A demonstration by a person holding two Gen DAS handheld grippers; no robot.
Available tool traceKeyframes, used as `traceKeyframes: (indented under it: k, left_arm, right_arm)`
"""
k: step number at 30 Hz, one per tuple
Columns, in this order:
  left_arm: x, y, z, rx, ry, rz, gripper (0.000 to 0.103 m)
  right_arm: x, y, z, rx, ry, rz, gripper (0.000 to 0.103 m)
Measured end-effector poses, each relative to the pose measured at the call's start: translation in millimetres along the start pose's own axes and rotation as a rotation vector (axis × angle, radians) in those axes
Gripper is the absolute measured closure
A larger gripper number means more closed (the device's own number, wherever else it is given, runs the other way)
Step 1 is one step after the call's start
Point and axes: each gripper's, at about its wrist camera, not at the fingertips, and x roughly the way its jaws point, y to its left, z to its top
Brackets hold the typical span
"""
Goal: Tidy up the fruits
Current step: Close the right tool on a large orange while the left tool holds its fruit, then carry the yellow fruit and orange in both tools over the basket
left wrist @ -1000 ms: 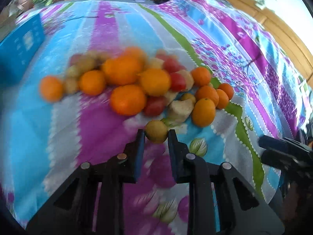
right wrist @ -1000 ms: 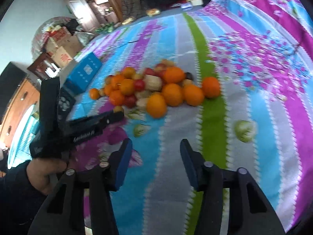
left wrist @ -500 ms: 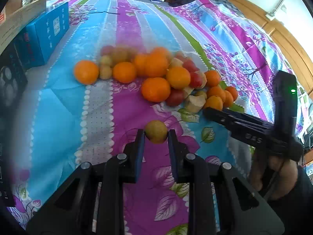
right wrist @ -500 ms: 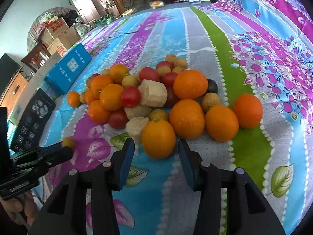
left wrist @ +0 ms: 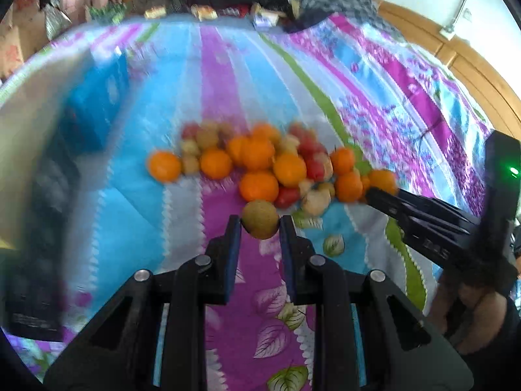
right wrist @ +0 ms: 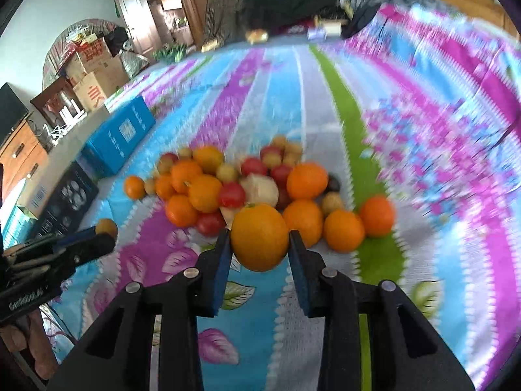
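A pile of oranges, red fruits and small yellowish fruits point(left wrist: 260, 159) lies on the striped floral bedcover point(left wrist: 221, 97). My left gripper point(left wrist: 260, 228) is shut on a small round yellow-green fruit point(left wrist: 260, 219), held just in front of the pile. In the right wrist view the pile point(right wrist: 208, 189) lies ahead. My right gripper point(right wrist: 259, 247) has its jaws closing on the front orange point(right wrist: 259, 238), with the pads against its sides. The left gripper point(right wrist: 105, 233) with its small fruit point(right wrist: 106, 226) shows at the left there. The right gripper point(left wrist: 381, 192) shows at the right of the left wrist view.
A blue box point(right wrist: 120, 137) and a black box point(right wrist: 65, 202) lie left of the pile near the bed's edge. Cardboard boxes point(right wrist: 94, 78) and furniture stand beyond. A wooden frame point(left wrist: 472, 65) runs along the right. A person's hand point(left wrist: 472, 306) holds the right gripper.
My left gripper has risen and drawn back from the pile with the small fruit. My right gripper came up to the pile and its jaws closed in around the front orange.
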Motion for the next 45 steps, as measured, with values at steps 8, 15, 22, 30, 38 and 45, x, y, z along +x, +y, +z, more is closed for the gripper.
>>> traceKeyframes:
  k: [8, 15, 22, 30, 38, 45]
  left_arm:
    - [-69.9, 21.5, 24.4, -0.030, -0.128, 0.113, 0.079]
    - [-125.9, 49.5, 32.9, -0.092, -0.226, 0.172, 0.079]
    - [-178.2, 85.0, 32.5, -0.157, -0.316, 0.259, 0.079]
    - [-228.9, 131.9, 19.9, -0.252, -0.376, 0.360, 0.079]
    - [-272.7, 176.9, -3.9, -0.340, -0.426, 0.438, 0.079]
    - [-302.9, 219.8, -28.8, -0.436, -0.453, 0.507, 0.079]
  right_arm:
    - [-64.1, 34.2, 37.7, -0.037, -0.095, -0.055, 0.065]
    - [-101.8, 83.8, 70.3, -0.113, -0.171, -0.008, 0.065]
    - [-125.6, 150.6, 94.6, -0.181, -0.217, 0.070, 0.065]
    - [-143.9, 241.7, 113.0, -0.269, -0.238, 0.196, 0.065]
    - [-146.6, 325.1, 111.7, -0.355, -0.214, 0.303, 0.065]
    - [-143.5, 389.7, 108.2, -0.422, -0.179, 0.377, 0.065]
